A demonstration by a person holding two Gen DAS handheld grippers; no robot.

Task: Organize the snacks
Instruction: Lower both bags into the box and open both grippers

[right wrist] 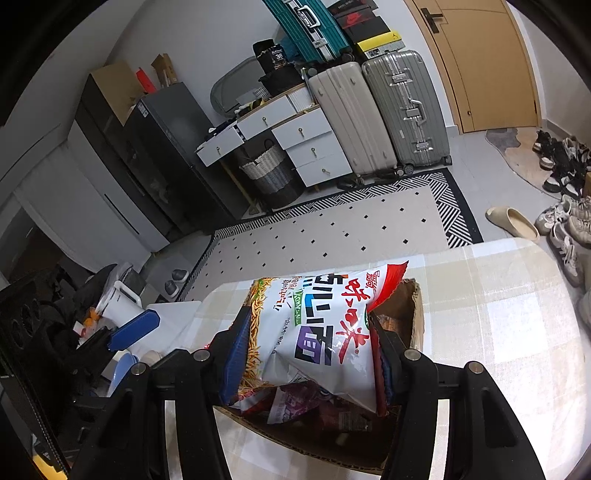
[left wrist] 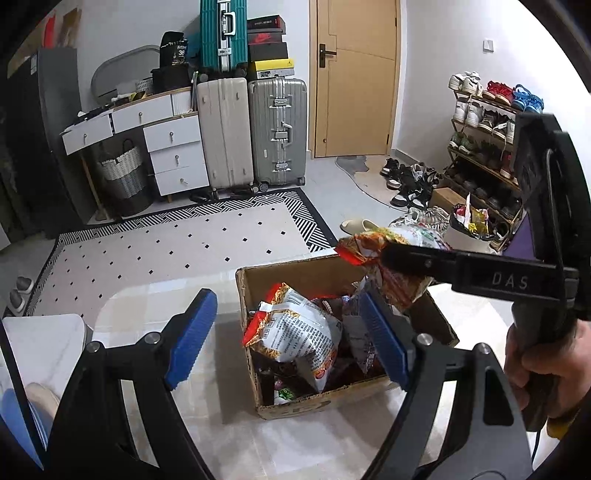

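white noodle bag | long axis up-right | right gripper jaws clamping

I see blue pads, a brown box, a white-and-red bag, a pale checked cloth, a black-dotted cream rug and a teal case.

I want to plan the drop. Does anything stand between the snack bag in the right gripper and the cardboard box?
Nothing visible blocks it. The right gripper holds the snack bag directly above the open cardboard box, which already holds other packets. The left gripper is open, empty.
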